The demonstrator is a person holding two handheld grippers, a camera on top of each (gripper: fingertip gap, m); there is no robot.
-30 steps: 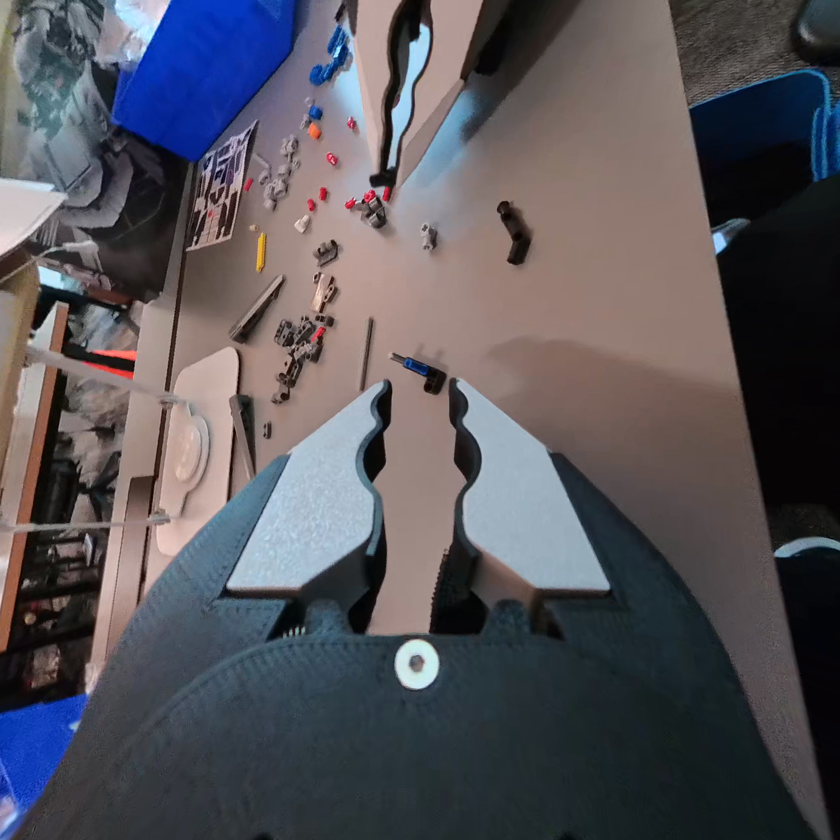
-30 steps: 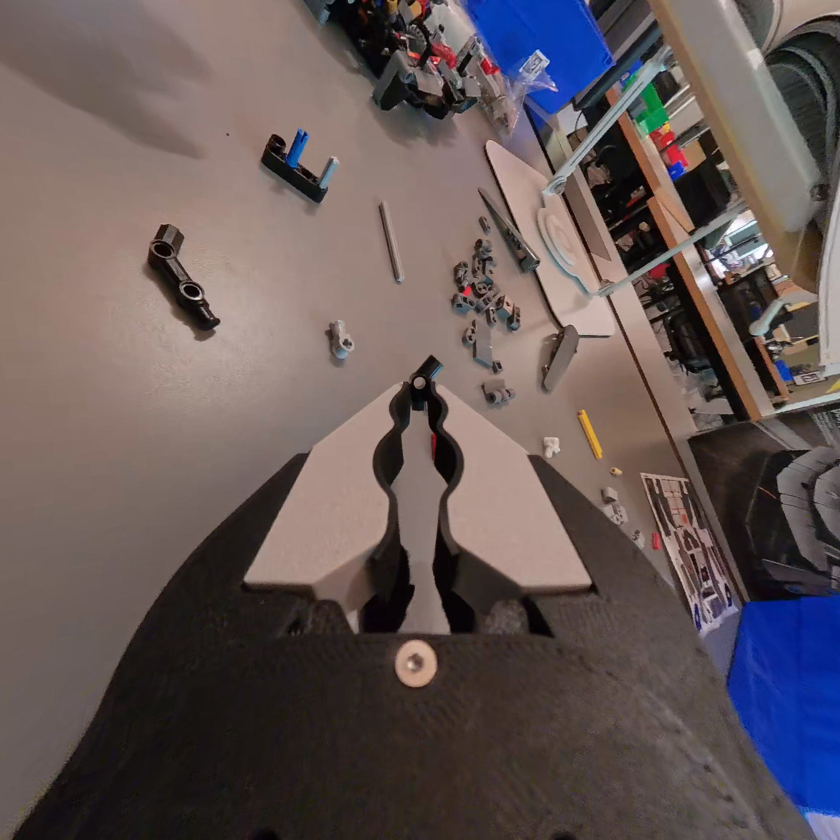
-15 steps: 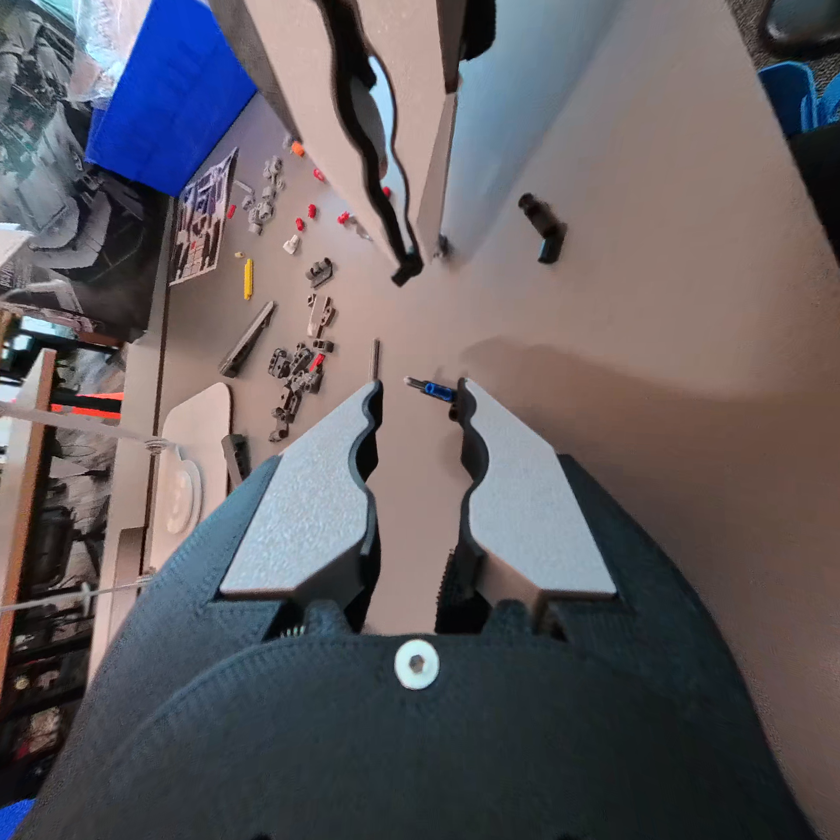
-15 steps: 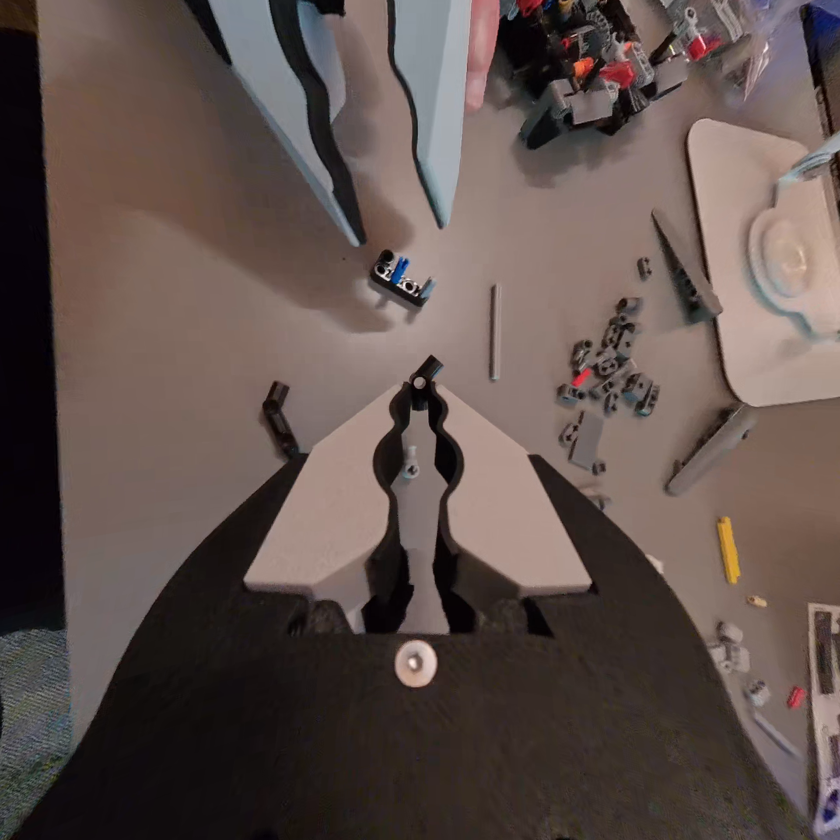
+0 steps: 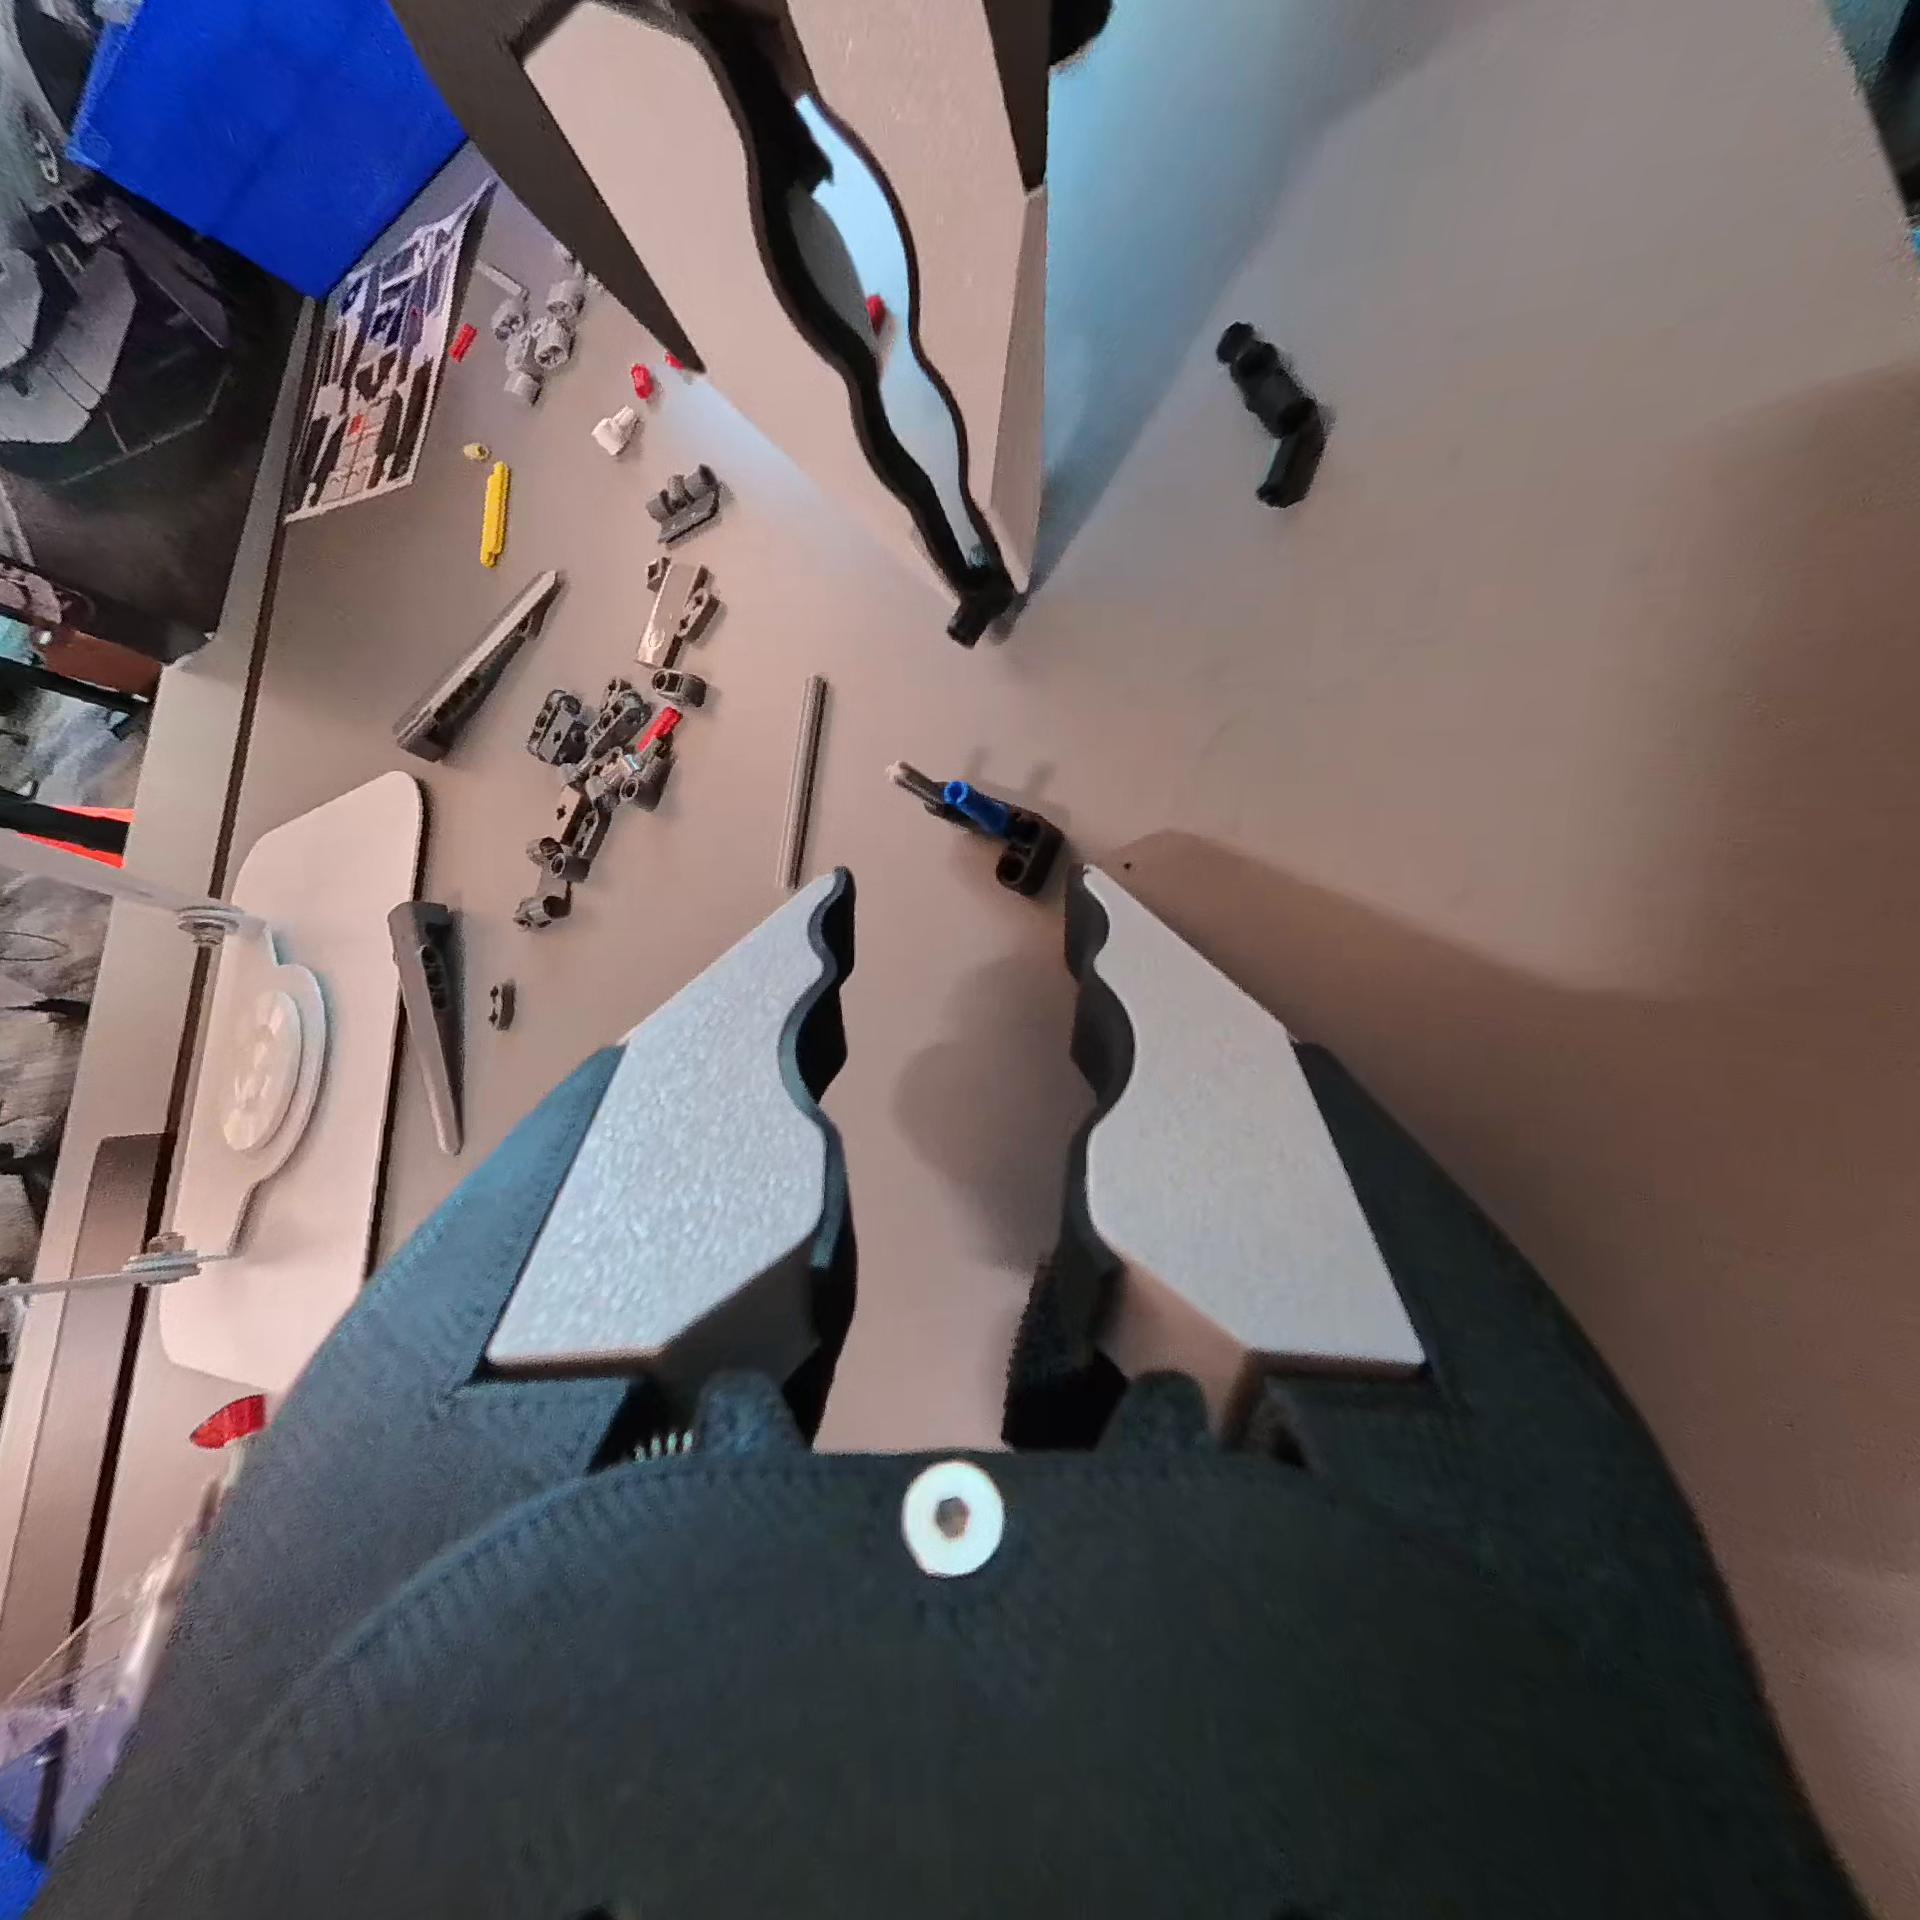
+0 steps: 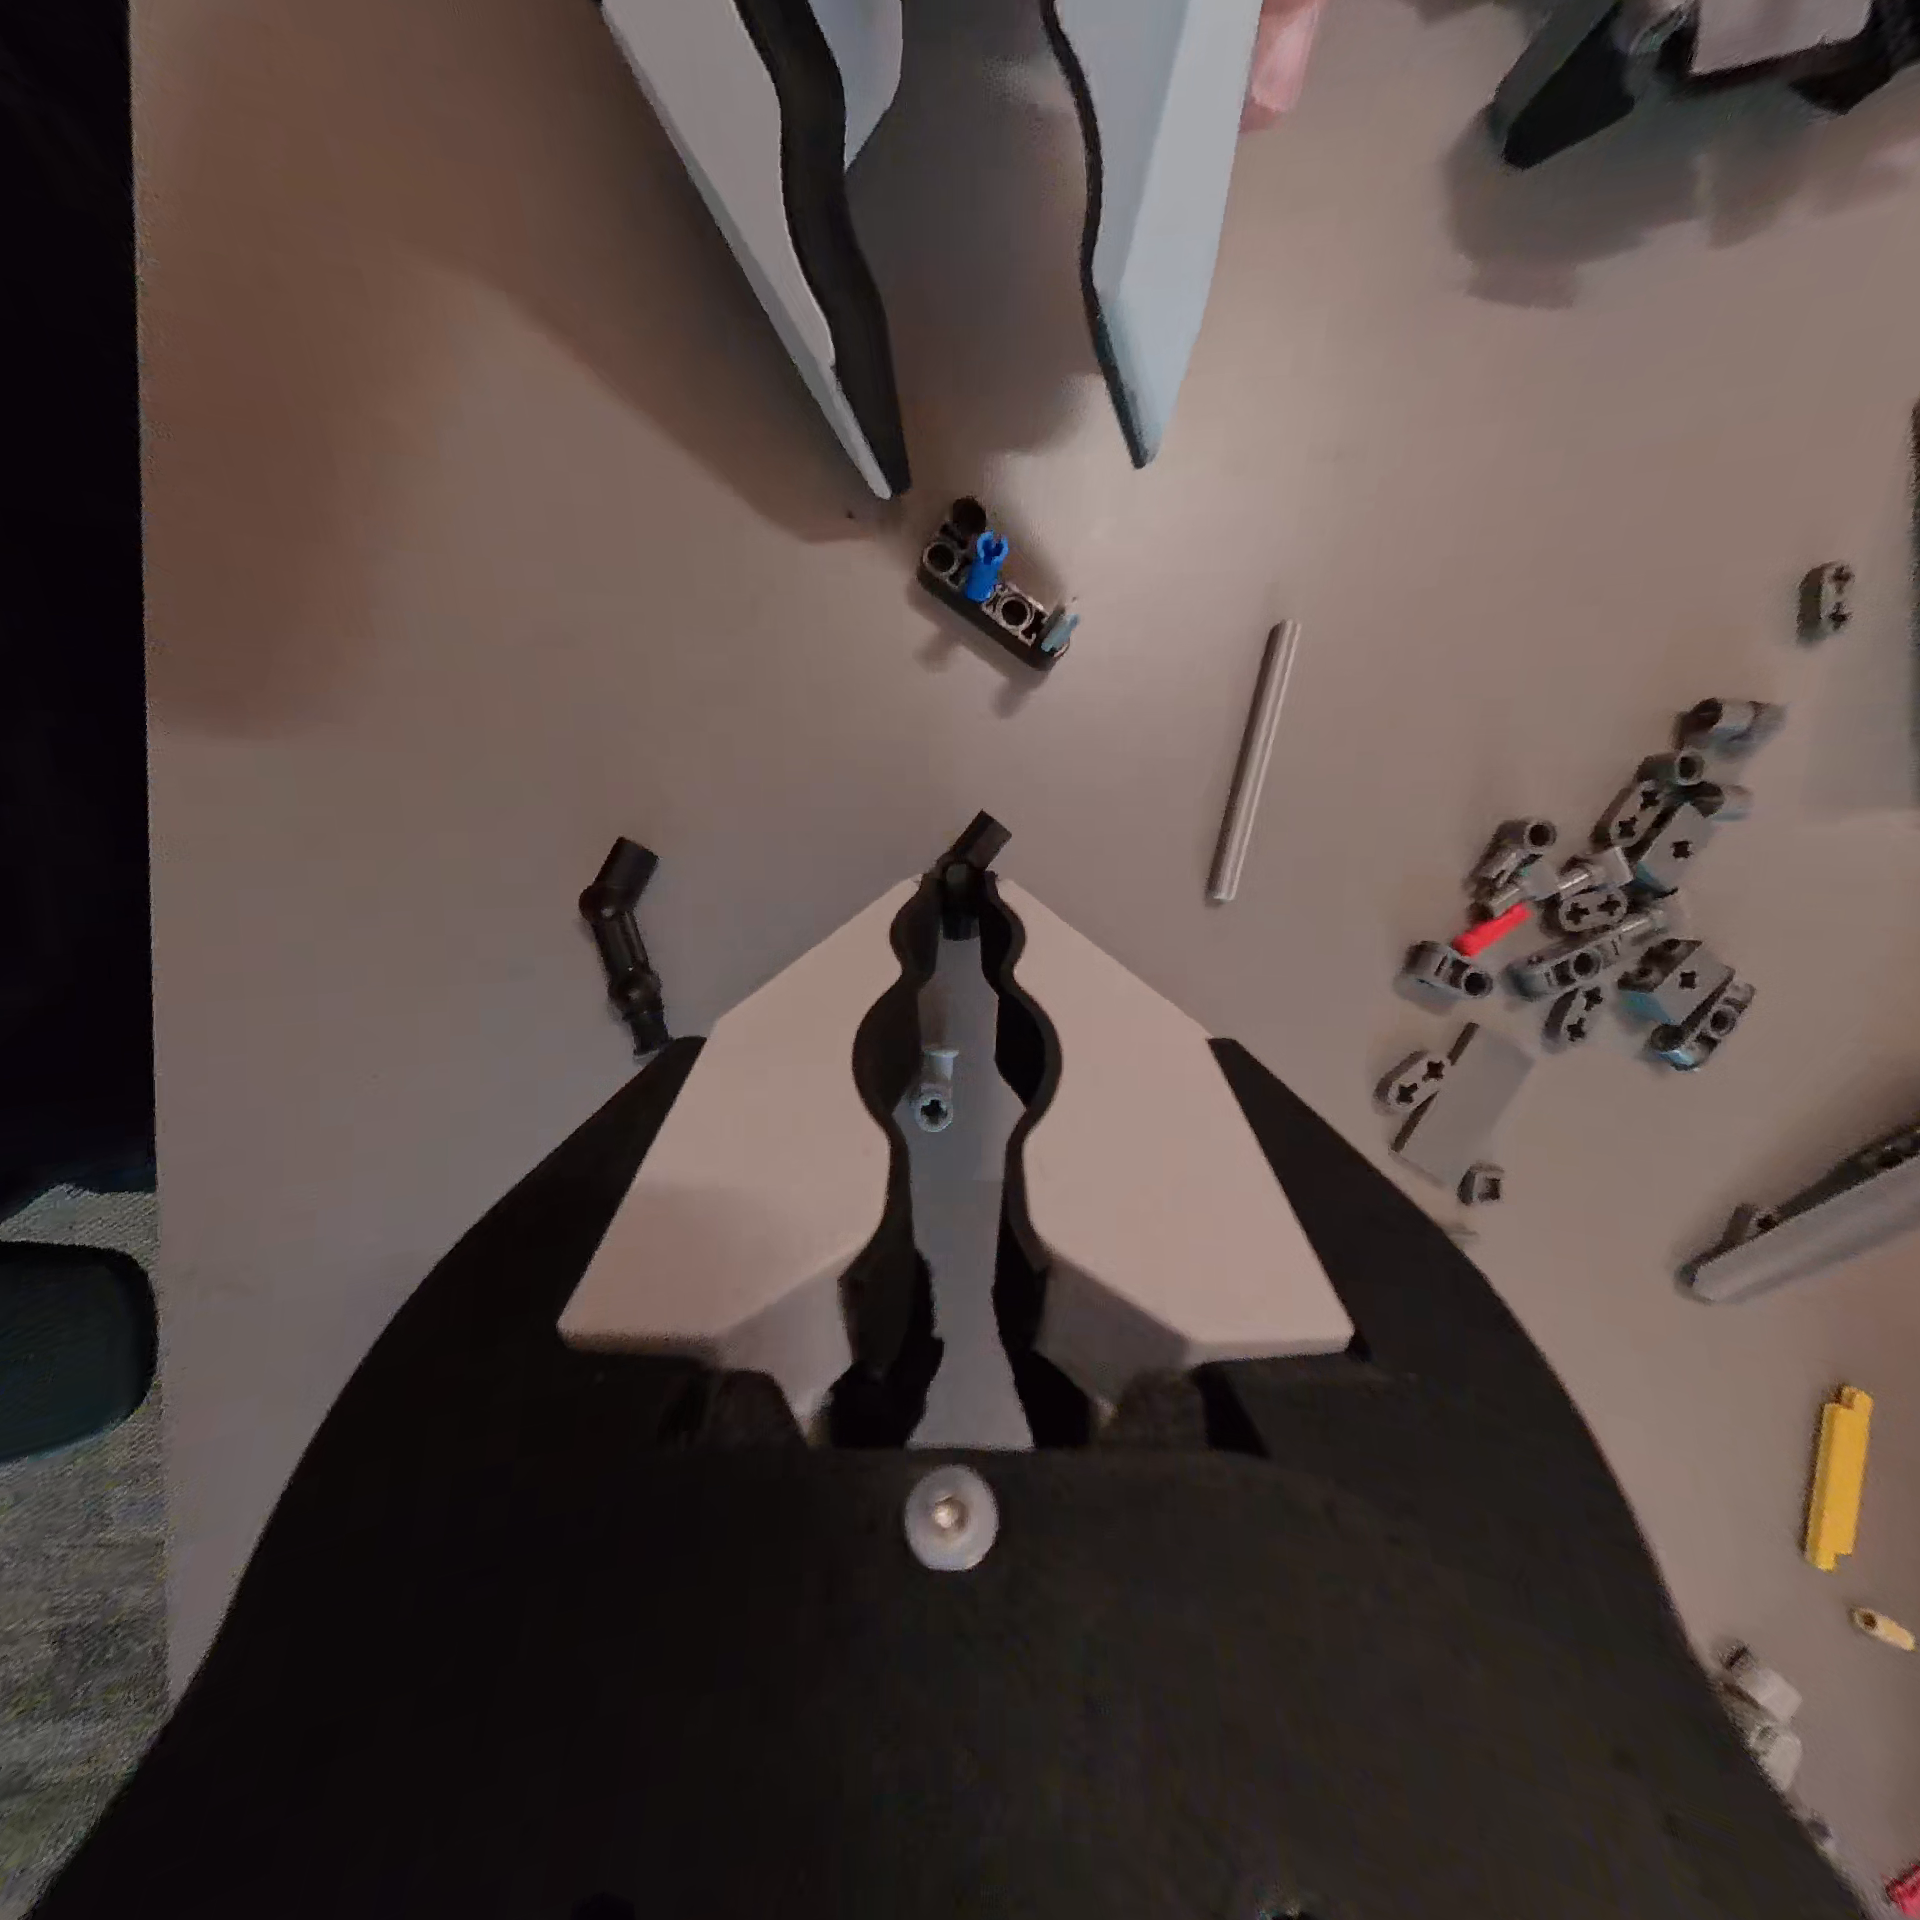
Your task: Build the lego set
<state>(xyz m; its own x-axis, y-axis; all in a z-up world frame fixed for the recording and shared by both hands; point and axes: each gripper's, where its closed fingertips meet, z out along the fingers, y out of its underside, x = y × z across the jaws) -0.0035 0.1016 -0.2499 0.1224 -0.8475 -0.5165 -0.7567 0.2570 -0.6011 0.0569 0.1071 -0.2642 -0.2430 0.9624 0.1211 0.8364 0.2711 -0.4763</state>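
On the grey table (image 6: pixel 520 520) loose building-toy parts lay scattered: a thin grey axle rod (image 6: pixel 1254 762), a heap of grey connectors with one red pin (image 6: pixel 1590 914), a yellow bar (image 6: pixel 1837 1477), a grey wedge panel (image 5: pixel 478 665), a sticker sheet (image 5: pixel 390 364) and a blue bin (image 5: pixel 260 114) at the far edge. A bent black connector (image 6: pixel 623 940) lay just beside the right gripper's body.

The left gripper (image 5: pixel 956 894) hovered with its fingers spread apart and nothing between them. Just ahead of its right fingertip sat a short black beam (image 6: pixel 992 597) with a blue pin (image 6: pixel 984 566) and a grey pin plugged in. Seen from the right wrist view the beam's long axis ran diagonally, and the blue pin stuck upward from it. Nothing stood between the fingers and the beam; the axle rod lay near to one side.

The right gripper (image 6: pixel 961 883) was clamped on a small black pin piece (image 6: pixel 971 852), whose free end poked forward past the fingertips and canted to the right.

Versus a second earlier, the left fingers stood wider and closer to the beam, and the right gripper had come in much nearer, facing the left one, grip unchanged.
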